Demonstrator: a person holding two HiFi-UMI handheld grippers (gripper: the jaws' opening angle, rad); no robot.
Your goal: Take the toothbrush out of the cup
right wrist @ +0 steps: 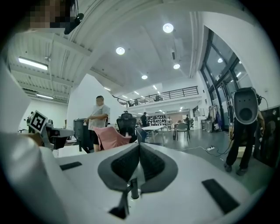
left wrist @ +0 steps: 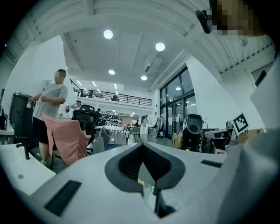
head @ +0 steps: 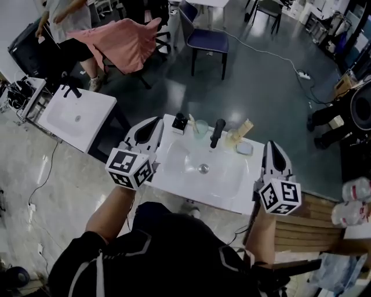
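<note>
A translucent cup (head: 200,128) stands on the back rim of the white sink (head: 174,174), left of the black faucet (head: 217,133). A pale toothbrush (head: 192,121) leans out of it. My left gripper (head: 157,123) is shut and empty, held level over the sink's left edge, a short way left of the cup. In the left gripper view the cup (left wrist: 147,190) and a bit of the toothbrush (left wrist: 139,181) show below the shut jaws (left wrist: 142,146). My right gripper (head: 271,146) is shut and empty over the sink's right edge. Its own view shows the faucet (right wrist: 131,188) below the shut gripper (right wrist: 139,145).
A black dispenser (head: 179,123) stands left of the cup. A wooden holder (head: 240,133) and a soap dish (head: 244,148) sit right of the faucet. A second white basin (head: 78,116) stands at left, with a pink-draped chair (head: 124,43) and a person (head: 61,17) behind.
</note>
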